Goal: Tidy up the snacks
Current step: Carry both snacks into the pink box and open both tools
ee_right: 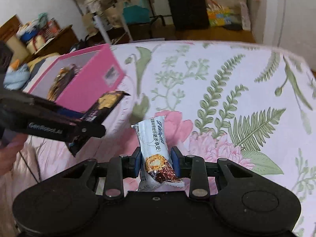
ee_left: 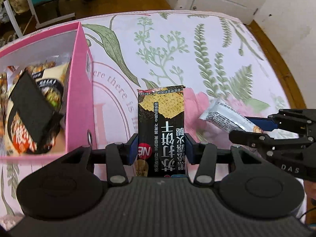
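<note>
Left gripper (ee_left: 161,148) clamped on black cracker pack (ee_left: 161,126), pack upright between pads, lifted off floral cloth (ee_left: 197,49). Right gripper (ee_right: 158,163) pinched on white bar (ee_right: 153,148), also clear of cloth. Pink box (ee_left: 79,98) to the left, open, already stuffed with several snack packs (ee_left: 25,118). Both held items near box, not yet over it. Judged mostly done: no loose snacks visible on cloth in either view. Left to do: carry over rim, drop both in box.

Floral bedsheet (ee_left: 197,49); black speaker, perhaps (ee_right: 186,6); wooden floor (ee_left: 122,4).
</note>
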`<action>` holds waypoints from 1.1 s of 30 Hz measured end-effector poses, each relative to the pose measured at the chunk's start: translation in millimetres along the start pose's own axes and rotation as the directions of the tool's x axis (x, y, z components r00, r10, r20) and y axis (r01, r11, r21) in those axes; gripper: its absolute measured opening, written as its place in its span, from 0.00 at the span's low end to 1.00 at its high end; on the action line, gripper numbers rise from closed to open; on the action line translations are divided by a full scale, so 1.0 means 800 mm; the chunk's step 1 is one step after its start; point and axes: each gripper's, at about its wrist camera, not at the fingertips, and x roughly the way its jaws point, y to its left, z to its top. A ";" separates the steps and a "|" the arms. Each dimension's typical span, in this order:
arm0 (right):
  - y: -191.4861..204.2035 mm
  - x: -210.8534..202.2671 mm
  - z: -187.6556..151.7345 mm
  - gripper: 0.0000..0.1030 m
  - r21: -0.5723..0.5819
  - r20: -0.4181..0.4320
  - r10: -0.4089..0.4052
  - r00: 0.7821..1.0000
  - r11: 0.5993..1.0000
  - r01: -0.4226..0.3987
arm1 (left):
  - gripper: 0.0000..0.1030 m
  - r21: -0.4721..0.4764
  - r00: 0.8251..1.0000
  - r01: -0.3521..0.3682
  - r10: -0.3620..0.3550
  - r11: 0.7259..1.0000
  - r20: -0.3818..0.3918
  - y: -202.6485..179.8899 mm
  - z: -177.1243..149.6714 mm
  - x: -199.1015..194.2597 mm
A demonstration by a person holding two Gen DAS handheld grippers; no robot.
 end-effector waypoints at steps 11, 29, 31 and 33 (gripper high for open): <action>0.068 -0.060 0.016 0.35 -0.111 0.053 0.044 0.998 0.993 -0.038 | 0.45 0.005 0.997 0.018 -0.019 1.000 0.078 0.015 -0.024 -0.078; 0.164 -0.038 0.065 0.35 -0.213 0.117 0.147 0.982 0.970 -0.119 | 0.45 -0.184 0.967 -0.043 0.087 0.982 0.241 0.139 -0.030 -0.165; 0.170 -0.029 0.074 0.35 -0.215 0.121 0.148 0.982 0.969 -0.120 | 0.45 -0.224 0.961 -0.071 0.127 0.972 0.247 0.160 -0.030 -0.165; 0.175 -0.021 0.085 0.35 -0.219 0.118 0.158 0.980 0.967 -0.129 | 0.45 -0.262 0.956 -0.095 0.161 0.960 0.244 0.183 -0.029 -0.163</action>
